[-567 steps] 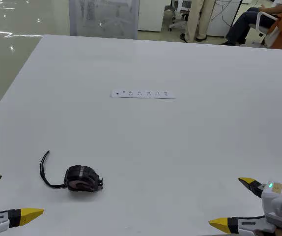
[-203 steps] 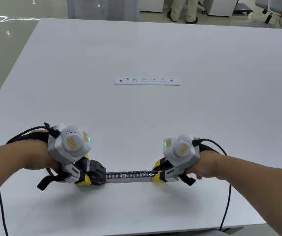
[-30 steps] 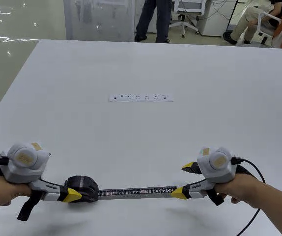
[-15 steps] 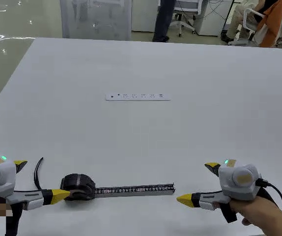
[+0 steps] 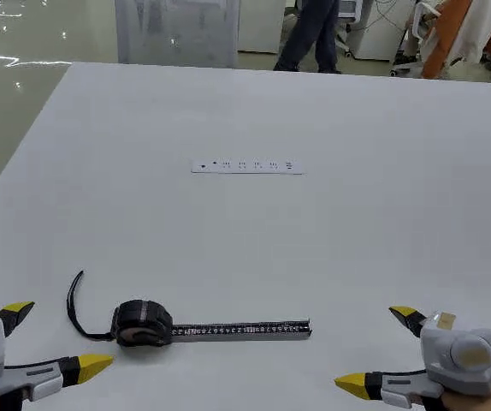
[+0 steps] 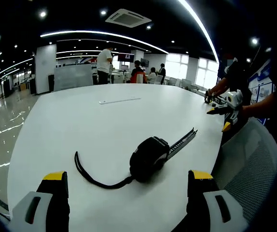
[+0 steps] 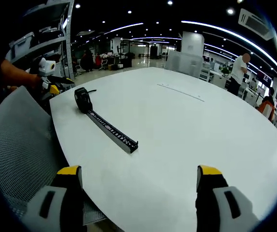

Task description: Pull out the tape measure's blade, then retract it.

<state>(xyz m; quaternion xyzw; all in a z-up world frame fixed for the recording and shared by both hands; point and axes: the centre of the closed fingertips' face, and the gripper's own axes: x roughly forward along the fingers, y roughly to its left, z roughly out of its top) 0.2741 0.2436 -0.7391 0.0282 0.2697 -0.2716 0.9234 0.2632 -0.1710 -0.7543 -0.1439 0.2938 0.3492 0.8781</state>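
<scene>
- Table [image 5: 357,240]: white, broad, matte. The work lies near its front edge.
- Right gripper [image 5: 372,346]: low at the near right, grey body with yellow-tipped jaws. The jaws are spread wide and hold nothing. It is apart from the blade's free end, which lies ahead and to its left in the right gripper view.
- Left gripper [image 5: 62,335]: low at the near left, same build. The jaws are spread wide and are empty. It is near the case but not touching it; in the left gripper view the case sits between the two jaw tips, further out.
- Power strip [image 5: 246,166]: white, flat, mid-table, well beyond the tape.
- Tape measure [image 5: 142,323]: dark rounded case with a grey band, resting on the table at near left.
- Blade [image 5: 241,329]: drawn out to the right of the case and lying flat on the table. It is dark with pale graduations, and its end is free.
- Strap [image 5: 76,301]: a thin black loop that curls from the case's left side toward the far side.
</scene>
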